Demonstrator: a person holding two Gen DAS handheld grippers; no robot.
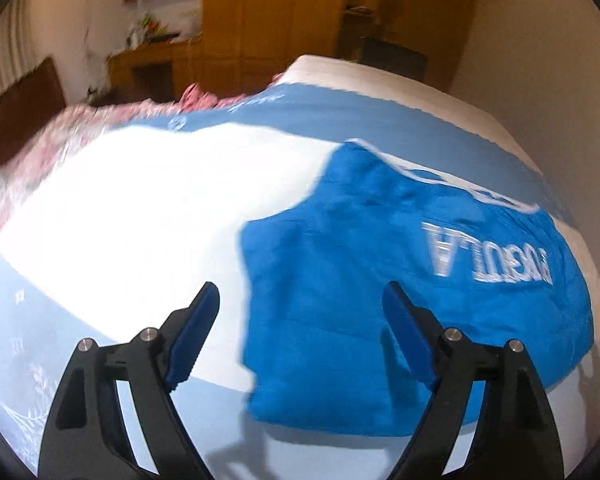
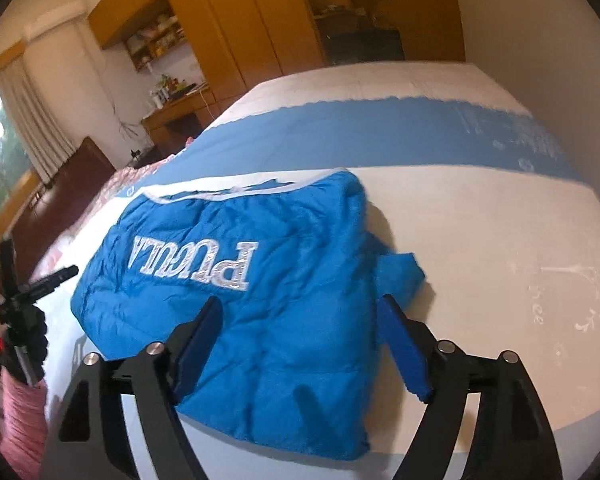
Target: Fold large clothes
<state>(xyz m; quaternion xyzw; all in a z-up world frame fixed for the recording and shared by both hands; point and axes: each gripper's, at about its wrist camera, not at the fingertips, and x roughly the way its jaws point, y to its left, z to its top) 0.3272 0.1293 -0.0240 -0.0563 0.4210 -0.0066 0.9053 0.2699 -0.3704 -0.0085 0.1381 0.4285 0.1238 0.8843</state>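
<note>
A bedroom it was, with wooden wardrobes (image 2: 236, 20) along the far wall, a desk (image 2: 176, 116) cluttered beside them, and a wide bed (image 2: 480, 240) covered in a white spread crossed by a blue band (image 2: 380, 128). On that spread lay the blue padded jacket (image 2: 260, 300), folded into a compact bundle, its white lettering (image 2: 196, 264) upside down to the cameras and a white-trimmed edge on its far side. A floral pink cover (image 1: 80, 128) was bunched along the bed's far left edge in the left wrist view, which was smeared with blur. The left gripper (image 1: 300, 336) hung over the jacket's left edge, jaws spread wide, nothing between the blue pads. The right gripper (image 2: 300, 344) hovered over the jacket's near part, equally wide and empty. At the left of the right wrist view stood a black tripod-like stand (image 2: 24, 300) beside something pink (image 2: 20, 416).
</note>
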